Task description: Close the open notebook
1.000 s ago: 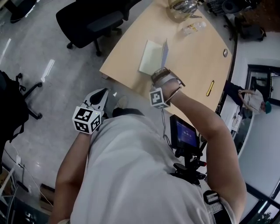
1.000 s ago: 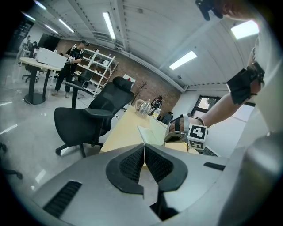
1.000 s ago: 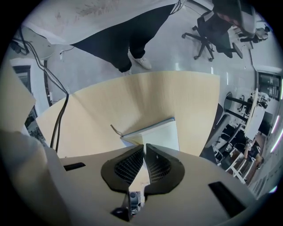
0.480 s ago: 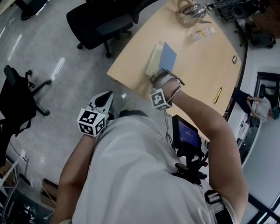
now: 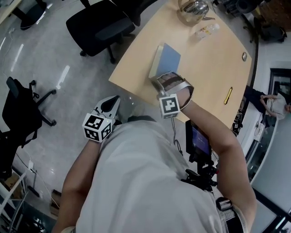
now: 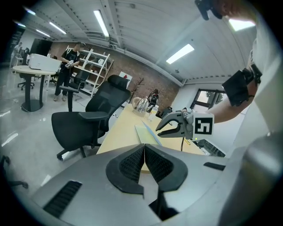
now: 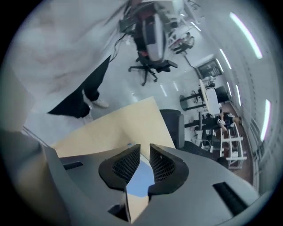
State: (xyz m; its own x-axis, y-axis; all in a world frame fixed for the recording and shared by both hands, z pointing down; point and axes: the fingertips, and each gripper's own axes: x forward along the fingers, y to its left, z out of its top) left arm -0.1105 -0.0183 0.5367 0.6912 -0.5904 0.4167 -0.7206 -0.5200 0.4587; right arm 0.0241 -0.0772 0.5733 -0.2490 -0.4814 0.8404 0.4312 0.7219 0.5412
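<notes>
The notebook (image 5: 166, 59) lies on the light wooden table (image 5: 213, 63) near its front edge, with its blue cover lying nearly flat over the pages. My right gripper (image 5: 160, 78) hovers just above the notebook's near end. Its jaws stand slightly apart with nothing pressed between them. The blue cover (image 7: 141, 181) shows through that gap in the right gripper view. In the left gripper view, the right gripper (image 6: 160, 128) hangs open over the notebook (image 6: 148, 132). My left gripper (image 5: 112, 102) stays off the table, over the floor, and its jaws (image 6: 144, 150) meet with nothing in them.
A glass jar (image 5: 191, 9) and a plastic bottle (image 5: 202, 29) stand at the table's far end. A yellow pen (image 5: 228, 95) lies at the right edge. A black office chair (image 5: 97, 25) stands left of the table. A small screen on a stand (image 5: 200, 139) is by my right arm.
The blue cover stood upright a second ago and now lies down over the pages. My right gripper let go of it, rolled and drew back toward me. The left gripper hardly moved.
</notes>
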